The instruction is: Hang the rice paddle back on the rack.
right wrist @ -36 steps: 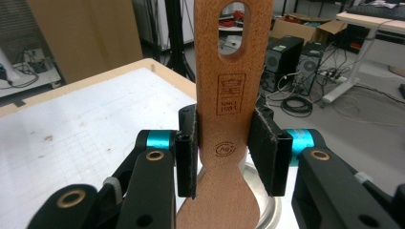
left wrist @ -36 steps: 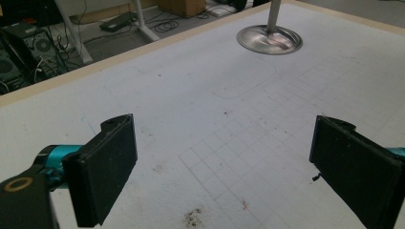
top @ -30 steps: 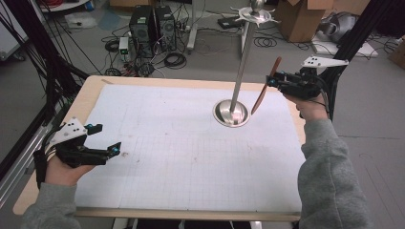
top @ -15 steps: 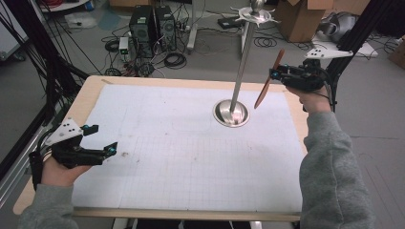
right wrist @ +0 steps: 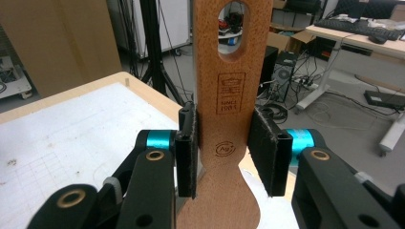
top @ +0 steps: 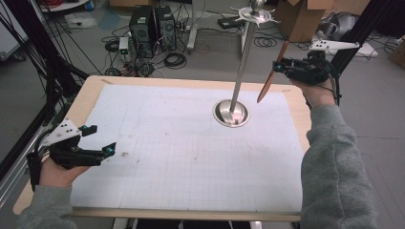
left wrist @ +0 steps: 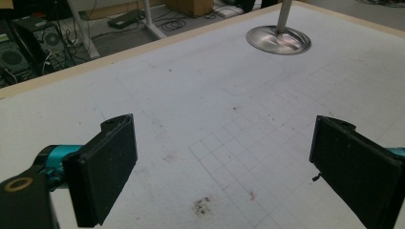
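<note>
My right gripper (top: pixel 281 67) is shut on a flat wooden spatula (top: pixel 270 82), held in the air above the table's far right corner. The spatula hangs slanted, its lower end pointing down toward the table. In the right gripper view the pads (right wrist: pixel 187 145) clamp the handle's two edges; the wooden spatula (right wrist: pixel 232 90) stands upright with an oval hanging hole near its top, and my right gripper (right wrist: pixel 228 150) grips below a burnt-in stamp. A metal stand (top: pixel 241 64) with hooks at its top rises from a round base (top: pixel 231 114) left of the spatula. My left gripper (top: pixel 102 139) rests open over the mat's near left, nothing between its jaws (left wrist: pixel 222 162).
A white grid mat (top: pixel 191 157) covers the wooden table (top: pixel 90 90). The stand's base (left wrist: pixel 278 39) lies far ahead of the left gripper. Computer towers (top: pixel 153 24), cables and cardboard boxes (top: pixel 298 19) sit on the floor beyond. Black frame posts stand at both sides.
My right gripper has risen a little with the spatula, which now hangs higher beside the stand's pole. The left gripper has stayed where it was.
</note>
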`<action>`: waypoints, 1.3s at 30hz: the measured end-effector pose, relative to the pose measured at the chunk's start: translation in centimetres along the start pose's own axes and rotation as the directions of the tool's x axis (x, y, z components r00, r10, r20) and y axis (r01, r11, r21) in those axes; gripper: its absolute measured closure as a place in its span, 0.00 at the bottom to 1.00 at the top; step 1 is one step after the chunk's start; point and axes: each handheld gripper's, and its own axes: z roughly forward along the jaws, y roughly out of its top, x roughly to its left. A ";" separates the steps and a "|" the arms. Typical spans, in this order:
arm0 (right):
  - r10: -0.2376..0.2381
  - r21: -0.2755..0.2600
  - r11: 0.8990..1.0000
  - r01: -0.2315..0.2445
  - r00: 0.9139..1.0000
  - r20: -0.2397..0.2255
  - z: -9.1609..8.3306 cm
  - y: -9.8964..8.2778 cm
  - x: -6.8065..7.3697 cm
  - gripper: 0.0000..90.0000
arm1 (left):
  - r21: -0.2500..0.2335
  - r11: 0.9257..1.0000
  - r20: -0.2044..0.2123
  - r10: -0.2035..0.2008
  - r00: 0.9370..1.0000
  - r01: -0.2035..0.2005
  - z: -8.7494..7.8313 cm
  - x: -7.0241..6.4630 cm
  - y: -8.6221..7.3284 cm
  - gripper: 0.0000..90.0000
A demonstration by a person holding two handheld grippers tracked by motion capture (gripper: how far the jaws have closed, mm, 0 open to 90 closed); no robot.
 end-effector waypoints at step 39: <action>-0.050 -0.050 0.997 0.051 0.998 0.027 1.2 3.8 -0.9 0.72 | 0.012 1.000 -0.009 -0.008 1.000 0.008 -0.2 0.2 -0.4 0.11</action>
